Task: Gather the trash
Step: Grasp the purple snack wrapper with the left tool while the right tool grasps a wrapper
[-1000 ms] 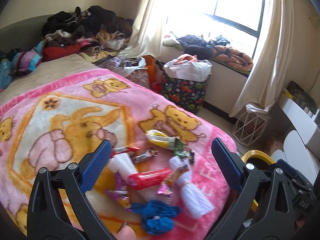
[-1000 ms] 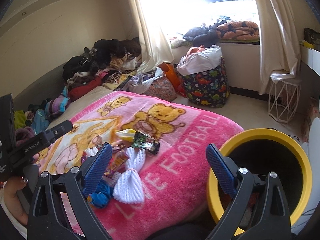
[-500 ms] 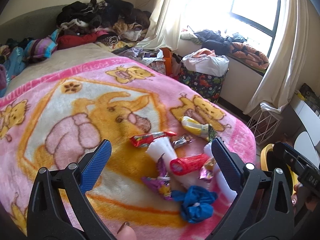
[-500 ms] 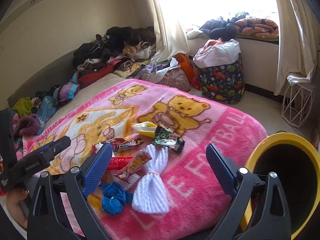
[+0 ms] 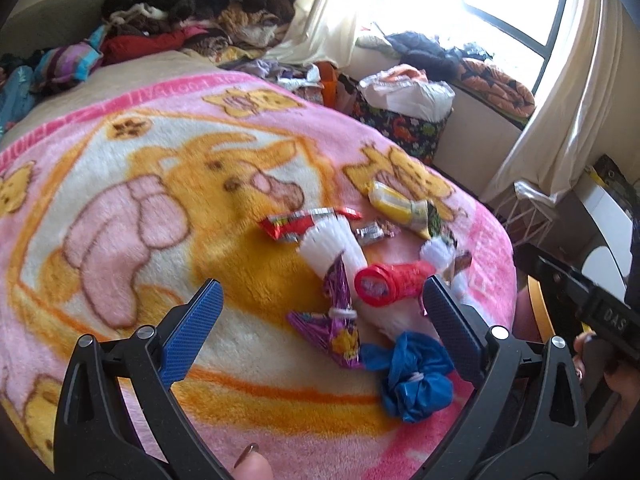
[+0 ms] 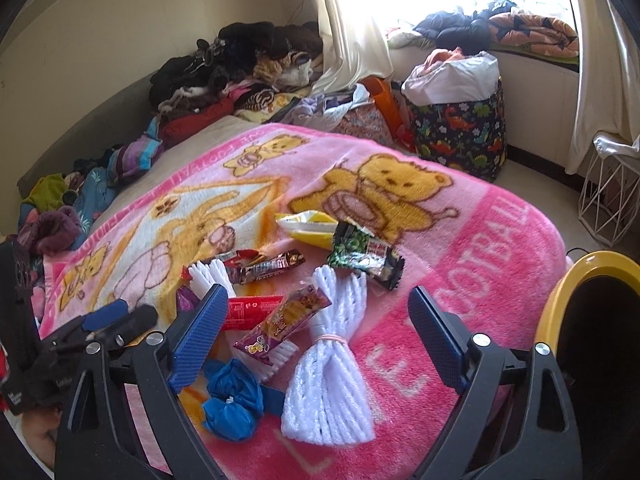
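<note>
A heap of trash lies on the pink bear blanket (image 5: 168, 208). In the left wrist view my left gripper (image 5: 318, 300) hangs open just above a purple wrapper (image 5: 340, 320), with a red tube (image 5: 390, 284), a blue bag (image 5: 416, 376), a red wrapper (image 5: 304, 224) and a yellow packet (image 5: 394, 202) around it. My right gripper (image 6: 318, 300) is open too, over a purple snack wrapper (image 6: 284, 320) and a white yarn bundle (image 6: 332, 360). A green-black wrapper (image 6: 366, 254) and a brown bar wrapper (image 6: 268, 268) lie beyond. Neither gripper holds anything.
A yellow-rimmed bin (image 6: 576, 276) stands at the bed's right edge. Clothes (image 6: 240, 64) are piled at the bed's far end. A dinosaur-print basket (image 6: 460, 128) and a white wire stand (image 6: 608, 200) are on the floor by the window. A hand (image 5: 600, 364) holds the right gripper's handle.
Both grippers have come closer to the trash heap, which now fills the space between their fingers. The right gripper has shifted left, away from the bin. Both stay open.
</note>
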A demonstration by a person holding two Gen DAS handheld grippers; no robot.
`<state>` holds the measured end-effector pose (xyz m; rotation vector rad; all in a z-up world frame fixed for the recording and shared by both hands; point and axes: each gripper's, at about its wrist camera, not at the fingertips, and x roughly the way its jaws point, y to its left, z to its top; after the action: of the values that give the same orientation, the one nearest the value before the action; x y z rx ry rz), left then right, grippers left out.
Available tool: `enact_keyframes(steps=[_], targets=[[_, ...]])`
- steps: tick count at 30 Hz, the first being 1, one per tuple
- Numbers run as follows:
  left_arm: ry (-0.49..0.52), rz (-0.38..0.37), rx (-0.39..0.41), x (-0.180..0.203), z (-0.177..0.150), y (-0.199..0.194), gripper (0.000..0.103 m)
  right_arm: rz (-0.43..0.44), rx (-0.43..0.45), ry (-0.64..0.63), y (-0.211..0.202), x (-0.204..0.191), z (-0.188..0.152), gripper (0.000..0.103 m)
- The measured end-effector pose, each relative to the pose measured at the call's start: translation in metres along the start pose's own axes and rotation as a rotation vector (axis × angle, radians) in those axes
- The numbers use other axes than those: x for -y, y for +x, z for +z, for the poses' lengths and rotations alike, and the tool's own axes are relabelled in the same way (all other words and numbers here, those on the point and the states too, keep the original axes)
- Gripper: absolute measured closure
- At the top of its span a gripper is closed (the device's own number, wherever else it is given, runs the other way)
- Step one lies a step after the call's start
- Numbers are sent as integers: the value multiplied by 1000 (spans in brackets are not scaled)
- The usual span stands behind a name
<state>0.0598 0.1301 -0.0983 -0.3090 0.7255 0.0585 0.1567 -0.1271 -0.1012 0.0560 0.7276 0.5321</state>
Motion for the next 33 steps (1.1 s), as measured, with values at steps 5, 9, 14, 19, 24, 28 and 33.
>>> enact_keyframes(steps=[5,9,14,19,24,28,33], targets=[[11,-16,-44,1,-9,13,20,0,-33,2,19,-1,-1,21],[12,-17,-70,1,-15,23,24,1,-58,25,32,1,0,25],[6,-11,-93,0,-18,31,28,12,-85,69,49,4,3,33],[-12,-10,-112,-2,-20,39,32,43,-113,90,59,6,3,55],[-23,-7,-123,-2,-21,45,35,58,-110,70,58,4,0,72],[-25,-6,-128,0,-21,48,37,61,-77,57,48,3,0,73],[-38,4,-133,-2,-22,51,47,68,-41,64,31,5,1,73]])
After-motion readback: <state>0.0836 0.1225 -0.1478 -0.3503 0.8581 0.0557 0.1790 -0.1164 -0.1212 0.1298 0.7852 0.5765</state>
